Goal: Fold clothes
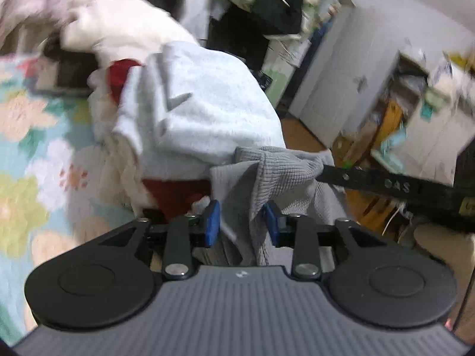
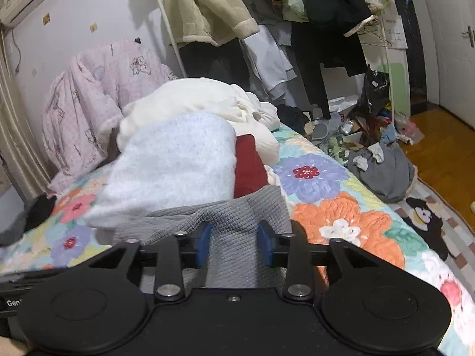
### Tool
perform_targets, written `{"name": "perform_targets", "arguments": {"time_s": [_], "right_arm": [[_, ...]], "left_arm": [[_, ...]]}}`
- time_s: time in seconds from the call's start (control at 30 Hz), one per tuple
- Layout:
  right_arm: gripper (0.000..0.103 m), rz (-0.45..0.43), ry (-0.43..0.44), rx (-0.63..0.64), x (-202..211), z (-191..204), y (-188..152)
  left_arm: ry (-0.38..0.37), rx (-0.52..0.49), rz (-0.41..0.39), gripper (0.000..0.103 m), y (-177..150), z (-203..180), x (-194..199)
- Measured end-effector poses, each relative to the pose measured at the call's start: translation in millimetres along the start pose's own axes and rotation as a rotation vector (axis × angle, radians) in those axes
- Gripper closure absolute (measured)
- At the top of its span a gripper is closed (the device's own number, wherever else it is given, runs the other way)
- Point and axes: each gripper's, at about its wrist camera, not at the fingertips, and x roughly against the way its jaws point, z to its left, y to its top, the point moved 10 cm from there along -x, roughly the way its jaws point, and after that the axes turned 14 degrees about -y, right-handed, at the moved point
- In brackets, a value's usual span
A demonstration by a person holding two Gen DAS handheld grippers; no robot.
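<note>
A grey waffle-knit cloth (image 1: pixel 285 172) hangs in front of my left gripper (image 1: pixel 242 222). It brushes the right blue pad and a gap shows at the left pad, so the jaws stand open. The same grey cloth (image 2: pixel 231 225) lies between and under the blue pads of my right gripper (image 2: pixel 234 243), which also stands open with no pinch showing. Just beyond is a pile of a pale blue fleece (image 2: pixel 178 163), a red garment (image 2: pixel 249 163) and a cream garment (image 2: pixel 193 98). In the left wrist view the other gripper's black finger (image 1: pixel 386 184) reaches into the cloth from the right.
Everything rests on a bed with a floral cover (image 2: pixel 341 207). A pink quilt (image 2: pixel 98 89) is heaped against the wall at the left. Coats hang on a rack (image 2: pixel 207 9) behind. Loose clothes and clutter (image 2: pixel 380 160) cover the wooden floor beside the bed.
</note>
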Motion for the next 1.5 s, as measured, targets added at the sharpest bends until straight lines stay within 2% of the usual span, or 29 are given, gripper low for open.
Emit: {"name": "perform_targets", "arguments": {"time_s": [0.03, 0.1, 0.17, 0.27, 0.37, 0.43, 0.53, 0.63, 0.93, 1.03, 1.1, 1.27, 1.37, 1.5], "right_arm": [[0.048, 0.001, -0.007, -0.004, 8.4, 0.5, -1.2], [0.045, 0.004, -0.01, 0.006, 25.6, 3.5, -6.1], [0.043, 0.017, -0.003, 0.03, 41.4, 8.5, -15.1], [0.041, 0.044, 0.005, 0.089, 65.9, 16.7, -32.1], [0.037, 0.063, -0.001, 0.157, 88.7, 23.3, -47.9], [0.034, 0.084, -0.011, 0.194, 103.1, 27.1, -58.4], [0.033, 0.119, -0.035, 0.174, 124.2, 28.4, -67.6], [0.025, 0.119, -0.059, 0.187, 137.6, 32.1, -73.6], [0.022, 0.125, -0.121, 0.254, 137.1, 40.1, -79.2], [0.022, 0.123, -0.129, 0.269, 137.9, 41.7, -80.2], [0.021, 0.123, -0.131, 0.275, 137.7, 42.2, -80.3], [0.021, 0.131, -0.146, 0.277, 135.3, 40.3, -81.4], [0.021, 0.134, -0.17, 0.258, 133.5, 35.7, -81.9], [0.02, 0.152, -0.17, 0.246, 130.8, 32.2, -85.3]], "left_arm": [[0.004, -0.008, -0.005, 0.059, -1.8, -3.7, 8.2], [0.027, -0.035, -0.02, 0.05, -4.7, -11.2, 25.1], [0.061, -0.068, -0.055, 0.029, -6.0, -20.3, 43.7], [0.147, -0.097, -0.055, 0.01, -12.8, -29.6, 64.1], [0.293, -0.143, 0.04, 0.008, -22.1, -32.1, 79.1], [0.304, -0.164, 0.054, 0.007, -25.0, -35.7, 91.0], [0.29, -0.156, 0.046, 0.007, -28.2, -39.9, 107.6], [0.273, -0.164, 0.069, 0.006, -31.6, -45.9, 114.6], [0.215, -0.216, 0.142, 0.006, -43.5, -62.1, 108.4], [0.124, -0.186, 0.135, 0.006, -46.2, -69.3, 103.9], [0.096, -0.196, 0.14, 0.006, -48.7, -75.1, 100.3], [0.079, -0.227, 0.118, 0.006, -50.6, -86.9, 95.0], [0.07, -0.228, 0.097, 0.0, -50.7, -91.4, 93.2], [0.042, -0.253, 0.086, 0.0, -53.9, -97.8, 94.1]]}}
